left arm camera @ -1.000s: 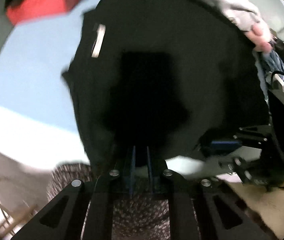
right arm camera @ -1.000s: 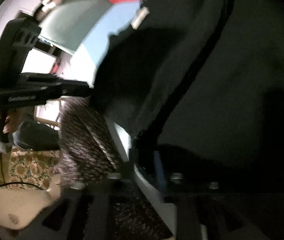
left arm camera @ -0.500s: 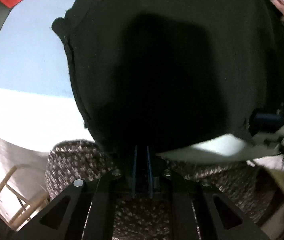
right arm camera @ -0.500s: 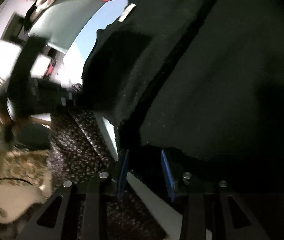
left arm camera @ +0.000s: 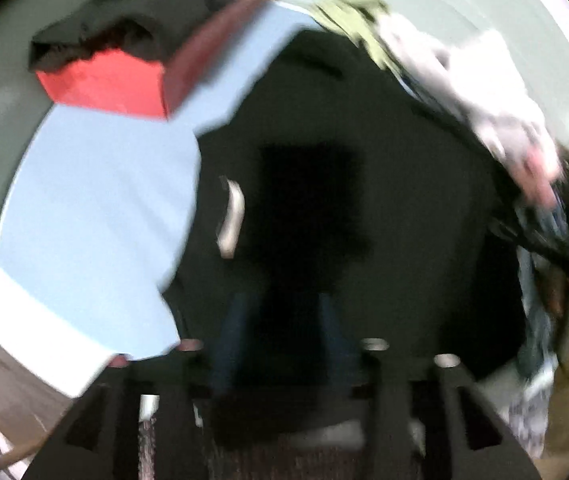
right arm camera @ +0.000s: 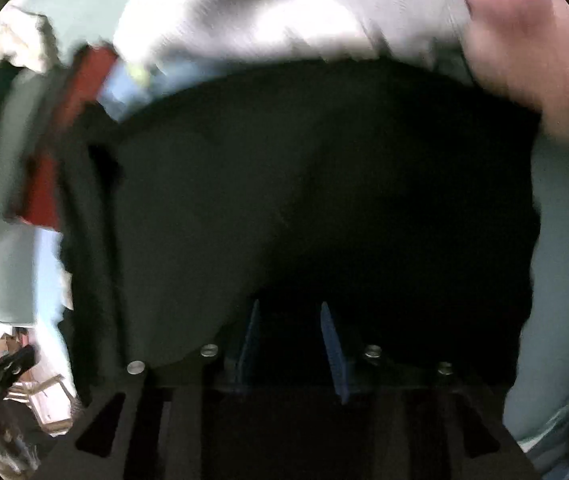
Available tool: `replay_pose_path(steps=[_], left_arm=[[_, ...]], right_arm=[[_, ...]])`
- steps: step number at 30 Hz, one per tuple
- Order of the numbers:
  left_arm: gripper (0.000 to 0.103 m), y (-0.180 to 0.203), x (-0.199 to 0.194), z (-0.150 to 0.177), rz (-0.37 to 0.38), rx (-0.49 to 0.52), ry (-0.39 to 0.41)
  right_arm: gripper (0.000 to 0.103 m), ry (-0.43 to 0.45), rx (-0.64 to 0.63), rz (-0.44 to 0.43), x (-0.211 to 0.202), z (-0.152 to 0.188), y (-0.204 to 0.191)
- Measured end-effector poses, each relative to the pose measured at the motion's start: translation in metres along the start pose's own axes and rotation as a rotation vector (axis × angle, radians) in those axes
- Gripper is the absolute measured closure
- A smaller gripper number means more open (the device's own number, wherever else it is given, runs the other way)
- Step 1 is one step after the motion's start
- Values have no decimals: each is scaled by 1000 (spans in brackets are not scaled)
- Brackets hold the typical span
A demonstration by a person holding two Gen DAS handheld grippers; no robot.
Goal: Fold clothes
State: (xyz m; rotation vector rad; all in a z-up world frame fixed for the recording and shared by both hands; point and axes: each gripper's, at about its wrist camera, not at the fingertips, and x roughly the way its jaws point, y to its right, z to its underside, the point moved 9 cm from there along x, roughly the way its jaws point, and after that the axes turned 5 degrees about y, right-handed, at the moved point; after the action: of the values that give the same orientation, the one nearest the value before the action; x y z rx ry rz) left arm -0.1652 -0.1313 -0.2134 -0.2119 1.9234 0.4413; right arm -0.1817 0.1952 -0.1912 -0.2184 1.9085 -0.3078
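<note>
One black fabric garment [left arm camera: 364, 168] is the item under work; it lies spread over a pale blue surface [left arm camera: 96, 208], filling most of both wrist views, with a small white sewn-in label [left arm camera: 231, 220] showing near its left edge. Both views are motion-blurred. The left hand-held gripper [left arm camera: 284, 320] has its blue fingers apart with dark cloth ahead of them; nothing is seen pinched. The right hand-held gripper [right arm camera: 290, 332] likewise stands parted above the black cloth, holding nothing visible. Whether the garment is already doubled over or lies in a single layer cannot be told from this darkness. Beyond it, a red rectangular box [left arm camera: 104, 84] with a dark cloth on top sits at the far left of the surface, and a heap of white, pink and yellowish clothing [left arm camera: 464, 80] lies to the right. Judgement: for a sound fold, each hand-held gripper should close on an edge or corner only, both at matching points, lift evenly and lay the cloth without dragging it toward the heap.
</note>
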Motion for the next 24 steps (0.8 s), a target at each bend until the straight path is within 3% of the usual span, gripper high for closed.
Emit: replay_pose_path(steps=[2, 4, 7, 9, 13, 15, 17, 18, 20, 24], left_arm=[[52, 24, 21, -29, 23, -31, 14], [52, 42, 31, -33, 63, -33, 25], [52, 72, 42, -20, 64, 83, 42], [52, 76, 53, -10, 59, 107, 26], [52, 48, 78, 13, 79, -16, -36], [52, 37, 82, 18, 106, -62, -14], [52, 33, 81, 19, 127, -87, -1], [52, 32, 80, 18, 132, -94, -1], [52, 32, 80, 17, 130, -99, -5], [52, 31, 72, 17, 144, -128, 1]], right_arm=[[56, 68, -91, -57, -8, -25, -36], [48, 86, -136, -129, 0, -40, -74], [42, 126, -184, -150, 24, -79, -118], [38, 81, -136, -162, 51, -96, -130], [36, -18, -31, -185, 105, -128, -155], [43, -68, 21, -196, 132, -144, -167], [83, -27, 46, -245, 130, -150, -175], [90, -3, 58, -270, 128, -152, -178], [95, 121, -18, -300, 101, -153, -191], [96, 231, -201, -404, 46, -123, -222]])
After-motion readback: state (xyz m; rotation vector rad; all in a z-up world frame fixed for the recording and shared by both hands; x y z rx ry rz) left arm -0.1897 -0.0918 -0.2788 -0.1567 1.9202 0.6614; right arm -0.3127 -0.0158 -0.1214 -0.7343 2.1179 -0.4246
